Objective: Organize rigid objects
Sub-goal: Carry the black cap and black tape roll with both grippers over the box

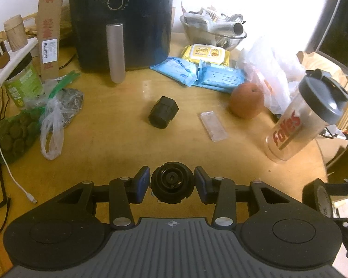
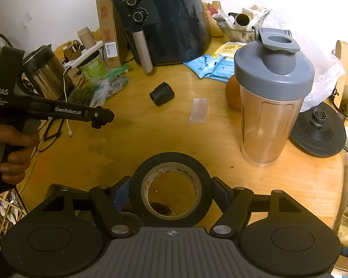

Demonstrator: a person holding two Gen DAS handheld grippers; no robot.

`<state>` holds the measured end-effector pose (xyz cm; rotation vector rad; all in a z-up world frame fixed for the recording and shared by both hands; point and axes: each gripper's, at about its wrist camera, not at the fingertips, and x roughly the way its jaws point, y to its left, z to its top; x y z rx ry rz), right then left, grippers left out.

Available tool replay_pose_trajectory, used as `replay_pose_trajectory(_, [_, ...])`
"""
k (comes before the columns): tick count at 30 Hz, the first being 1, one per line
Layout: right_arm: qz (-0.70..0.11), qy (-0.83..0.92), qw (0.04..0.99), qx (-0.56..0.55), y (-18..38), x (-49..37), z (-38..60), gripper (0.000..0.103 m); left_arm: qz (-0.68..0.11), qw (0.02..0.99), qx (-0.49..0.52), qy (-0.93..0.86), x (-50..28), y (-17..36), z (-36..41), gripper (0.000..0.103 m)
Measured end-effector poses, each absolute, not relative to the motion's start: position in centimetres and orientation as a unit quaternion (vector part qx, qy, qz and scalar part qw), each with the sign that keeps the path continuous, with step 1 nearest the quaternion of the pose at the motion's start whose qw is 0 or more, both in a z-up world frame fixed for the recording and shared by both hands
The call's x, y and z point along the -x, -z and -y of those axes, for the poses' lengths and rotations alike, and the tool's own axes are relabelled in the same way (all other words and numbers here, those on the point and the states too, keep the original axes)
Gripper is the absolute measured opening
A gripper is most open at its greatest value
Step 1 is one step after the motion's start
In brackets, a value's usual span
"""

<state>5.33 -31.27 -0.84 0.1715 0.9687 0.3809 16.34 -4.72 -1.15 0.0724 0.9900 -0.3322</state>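
Observation:
My left gripper [image 1: 172,183] is shut on a round black plastic part [image 1: 172,181], held just above the wooden table [image 1: 118,143]. It shows from the side in the right wrist view [image 2: 99,119]. My right gripper [image 2: 170,193] is shut on a black tape roll [image 2: 136,185], which also shows at the right edge of the left wrist view [image 1: 317,197]. A black hexagonal piece [image 1: 162,112] [image 2: 162,93] lies mid-table. A small clear plastic packet [image 1: 213,126] [image 2: 198,110] lies to its right. A shaker bottle with a grey lid [image 1: 301,118] [image 2: 270,102] stands on the right.
A black air fryer [image 1: 120,23] [image 2: 164,20] stands at the back. Blue and yellow wipe packs [image 1: 197,69], an orange fruit [image 1: 246,100], plastic bags [image 1: 51,125], a green jar [image 1: 23,85], a steel kettle [image 2: 44,71] and a kettle base [image 2: 317,129] ring the table.

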Motion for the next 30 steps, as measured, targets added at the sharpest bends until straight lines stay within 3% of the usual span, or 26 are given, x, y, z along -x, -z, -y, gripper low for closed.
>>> replay_pose_trajectory(30, [-0.453,-0.247,0.855,-0.057,0.1,-3.2,29.7,0.075,-0.482,0.867,-0.004,0.126,-7.0,-1.5,4.1,0.041])
